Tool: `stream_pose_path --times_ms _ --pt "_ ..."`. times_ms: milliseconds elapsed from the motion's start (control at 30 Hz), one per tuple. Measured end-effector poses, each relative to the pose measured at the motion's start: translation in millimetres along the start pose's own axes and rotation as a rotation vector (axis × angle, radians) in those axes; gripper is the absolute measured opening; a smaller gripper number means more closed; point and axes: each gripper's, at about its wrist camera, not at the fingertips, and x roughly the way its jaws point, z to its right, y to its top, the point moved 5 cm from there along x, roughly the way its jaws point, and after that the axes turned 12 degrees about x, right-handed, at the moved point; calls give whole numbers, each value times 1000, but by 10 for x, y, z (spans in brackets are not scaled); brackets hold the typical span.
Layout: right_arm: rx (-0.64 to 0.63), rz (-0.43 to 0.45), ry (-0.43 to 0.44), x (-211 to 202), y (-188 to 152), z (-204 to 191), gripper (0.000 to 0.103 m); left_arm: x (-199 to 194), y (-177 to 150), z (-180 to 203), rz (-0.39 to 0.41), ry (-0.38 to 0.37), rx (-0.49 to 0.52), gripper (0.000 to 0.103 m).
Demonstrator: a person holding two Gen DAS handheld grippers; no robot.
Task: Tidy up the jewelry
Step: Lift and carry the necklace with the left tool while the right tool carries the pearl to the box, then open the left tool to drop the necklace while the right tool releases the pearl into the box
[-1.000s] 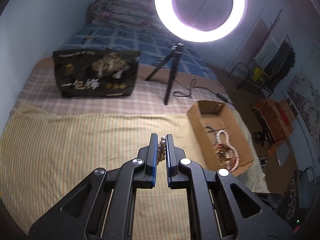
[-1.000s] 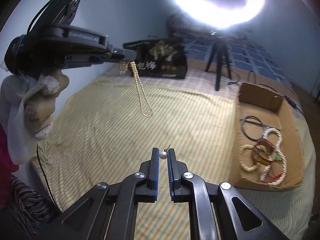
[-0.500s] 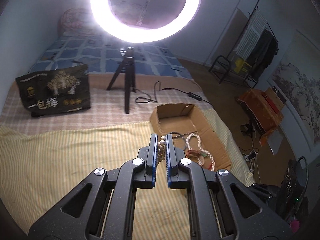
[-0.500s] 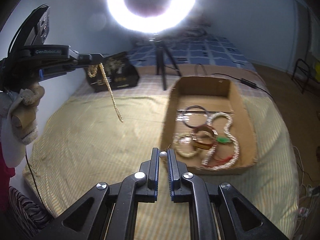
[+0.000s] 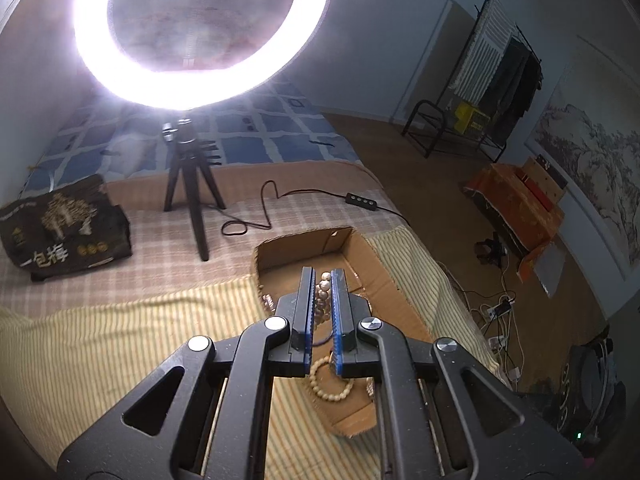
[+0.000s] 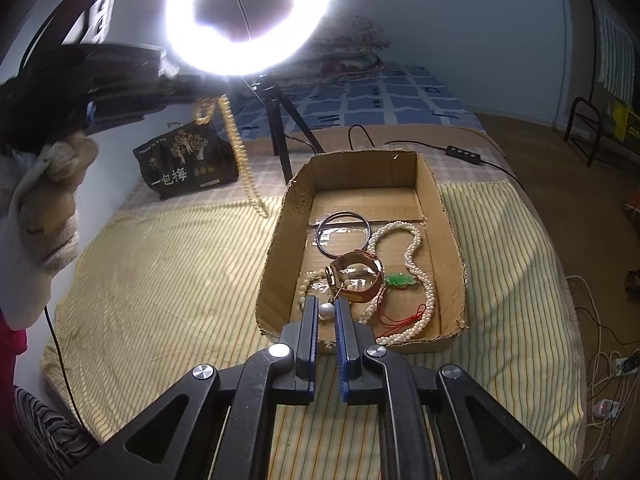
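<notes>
In the left wrist view my left gripper (image 5: 322, 276) is shut on a cream bead necklace (image 5: 321, 294) and hangs above the open cardboard box (image 5: 362, 246). The right wrist view shows that gripper (image 6: 176, 92) at upper left, blurred, with the bead necklace (image 6: 240, 160) hanging from it left of the box (image 6: 440, 208). My right gripper (image 6: 325, 304) is shut on a small pearl earring (image 6: 325, 312) over the box's near left corner. In the box lie a black bangle (image 6: 342, 232), a pearl necklace (image 6: 416, 248), a brown-strap watch (image 6: 356, 276), a green pendant (image 6: 400, 280) and a bead bracelet (image 6: 306, 284).
The box sits on a yellow striped bed cover (image 6: 160, 280). Behind it stand a bright ring light (image 6: 248, 16) on a black tripod (image 6: 284, 136), its cable with a switch (image 6: 464, 154), and a black printed bag (image 6: 188, 164). A gloved hand (image 6: 48, 200) holds the left gripper.
Both grippers swung right toward the box. The left one carried the hanging necklace from over the striped cover to the box; the right one came over the box's near edge with the pearl.
</notes>
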Motion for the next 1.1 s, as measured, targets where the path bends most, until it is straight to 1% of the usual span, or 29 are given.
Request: stream_pose_path --times_ms 233,700,933,1100 --pt "5 -3 -23 67 64 85 6 295 126 146 -19 -2 30 5" --pt "20 -29 -70 280 85 305 6 876 182 379 -71 16 87 5" --pt "29 -36 -72 333 100 357 6 1035 172 417 -82 41 116 5" --pt "34 -41 -66 353 115 369 6 1085 157 441 -88 44 125 5"
